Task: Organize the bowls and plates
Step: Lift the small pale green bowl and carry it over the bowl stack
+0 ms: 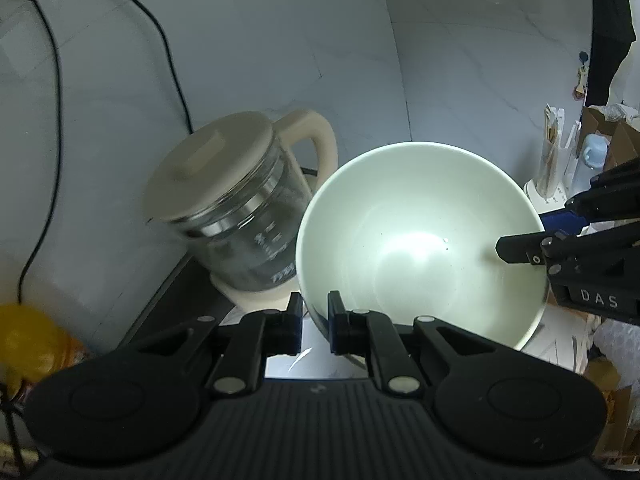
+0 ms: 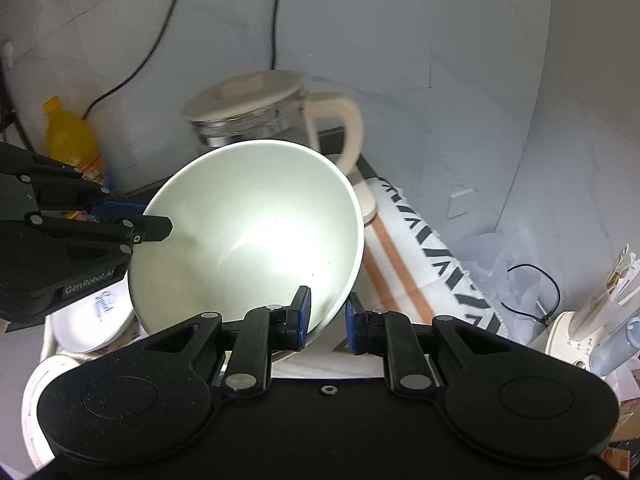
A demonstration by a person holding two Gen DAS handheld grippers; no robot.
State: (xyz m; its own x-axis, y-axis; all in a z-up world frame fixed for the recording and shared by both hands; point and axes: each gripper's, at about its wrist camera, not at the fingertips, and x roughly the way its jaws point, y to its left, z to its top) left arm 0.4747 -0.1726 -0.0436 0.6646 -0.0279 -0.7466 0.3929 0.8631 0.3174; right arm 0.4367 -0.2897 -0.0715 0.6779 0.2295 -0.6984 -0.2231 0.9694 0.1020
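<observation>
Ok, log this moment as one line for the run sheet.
step: carrying bowl | left gripper: shut on bowl rim | right gripper: shut on opposite rim | bowl: upright, empty, off counter | behind: kettle

Black left gripper (image 1: 314, 322), blue pads (image 1: 334, 326), silver rivets

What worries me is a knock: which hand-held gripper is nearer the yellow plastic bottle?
Left hand-held gripper: on the white ceramic bowl's rim near the bottle; right hand-held gripper: on the opposite rim.
</observation>
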